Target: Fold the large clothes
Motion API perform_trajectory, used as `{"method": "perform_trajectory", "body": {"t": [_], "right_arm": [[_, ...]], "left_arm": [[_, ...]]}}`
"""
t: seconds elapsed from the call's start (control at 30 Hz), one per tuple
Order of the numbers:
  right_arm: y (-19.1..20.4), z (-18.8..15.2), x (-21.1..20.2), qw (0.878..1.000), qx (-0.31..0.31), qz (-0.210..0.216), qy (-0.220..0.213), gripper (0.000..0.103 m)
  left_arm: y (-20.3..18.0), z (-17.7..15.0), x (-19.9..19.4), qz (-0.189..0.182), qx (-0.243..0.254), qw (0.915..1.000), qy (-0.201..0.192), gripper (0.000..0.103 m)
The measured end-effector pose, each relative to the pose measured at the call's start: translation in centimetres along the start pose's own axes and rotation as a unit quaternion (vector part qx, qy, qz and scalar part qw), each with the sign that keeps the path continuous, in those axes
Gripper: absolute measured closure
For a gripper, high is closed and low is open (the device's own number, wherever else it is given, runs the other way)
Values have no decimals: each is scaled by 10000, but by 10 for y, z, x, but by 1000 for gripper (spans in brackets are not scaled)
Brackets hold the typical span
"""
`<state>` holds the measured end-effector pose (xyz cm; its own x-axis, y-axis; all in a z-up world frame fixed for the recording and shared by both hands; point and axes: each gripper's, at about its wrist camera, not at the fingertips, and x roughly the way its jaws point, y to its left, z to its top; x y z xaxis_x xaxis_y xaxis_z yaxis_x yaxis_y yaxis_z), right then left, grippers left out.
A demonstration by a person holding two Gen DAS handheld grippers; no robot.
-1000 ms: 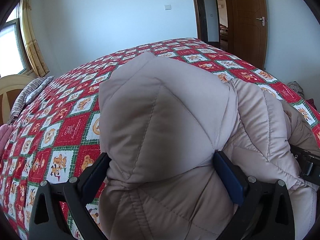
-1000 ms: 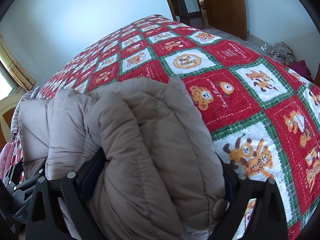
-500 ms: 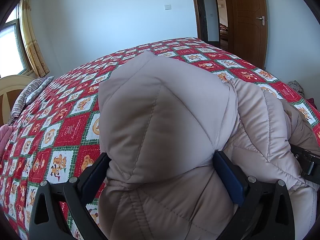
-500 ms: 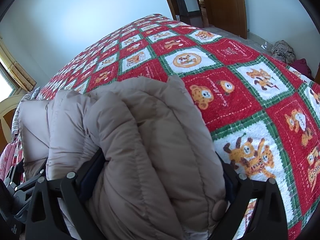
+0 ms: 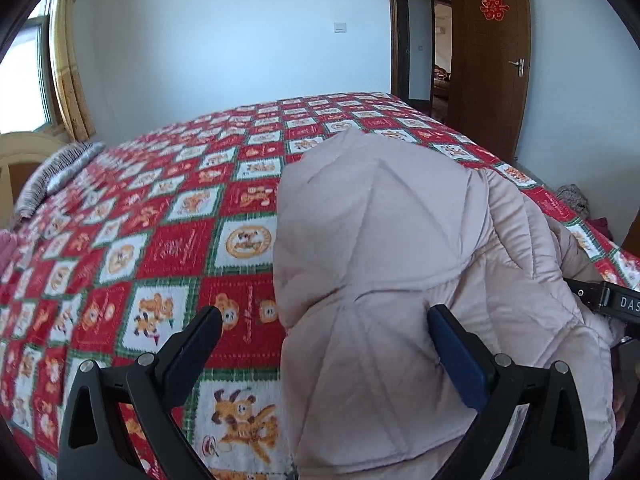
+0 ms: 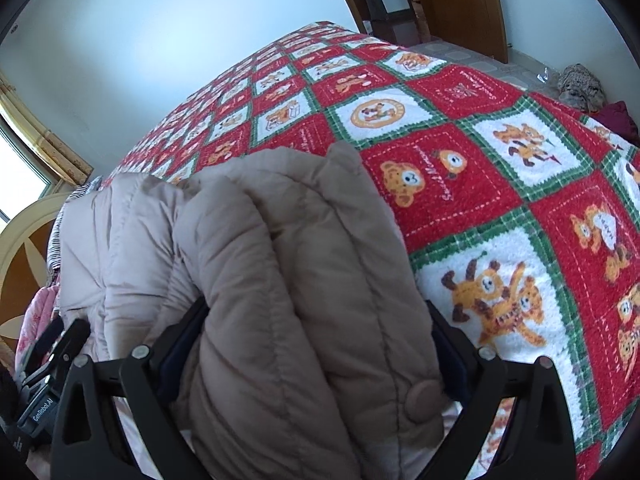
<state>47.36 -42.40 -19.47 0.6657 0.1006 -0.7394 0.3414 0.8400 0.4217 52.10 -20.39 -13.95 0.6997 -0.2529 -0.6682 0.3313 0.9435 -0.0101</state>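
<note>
A beige quilted puffer jacket lies bundled on the bed, also in the right wrist view. My left gripper is open: its left finger stands clear over the quilt, its right finger still touches the jacket's pale quilted part. My right gripper is shut on a thick folded roll of the jacket, both fingers pressed into its sides. A round snap button shows near the roll's front end.
The bed has a red, white and green cartoon-patch quilt. A striped pillow and wooden headboard are at the left. A brown door is at the far right. Clothes lie on the floor.
My left gripper has opened and shifted left, so its left finger has come off the jacket. My right gripper keeps its hold on the folded roll.
</note>
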Motion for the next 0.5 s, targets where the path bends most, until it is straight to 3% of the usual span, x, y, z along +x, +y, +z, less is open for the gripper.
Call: {"method": "perform_trajectory", "body": {"t": [0.07,0.13,0.27,0.37,0.47,0.5], "right_arm": [[-4,-3,-3,9999,76,129,30,3],[-4,-7,-5,9998,34,166,46,3],[-3,-9,-4,9997,-52,205,151,7],[-4,-9,-3,9987,-93,469,203,21],[-6,-11,-3,9969,-96,738,240,39],[-7,-12,-3,9962,-69,832,237,44]], "left_arm": [[14,-10,9,-460,-416,9974,363,1],[17,-15,17,-625,-660,9947,487,1],[-3,-15,26,-564,-323,9967,495,1],[-5,-14,31,-683,-283,9953,629,1],[-8,-14,27,-849,-175,9945,585,14],[-12,-14,23,-885,-78,9946,537,25]]}}
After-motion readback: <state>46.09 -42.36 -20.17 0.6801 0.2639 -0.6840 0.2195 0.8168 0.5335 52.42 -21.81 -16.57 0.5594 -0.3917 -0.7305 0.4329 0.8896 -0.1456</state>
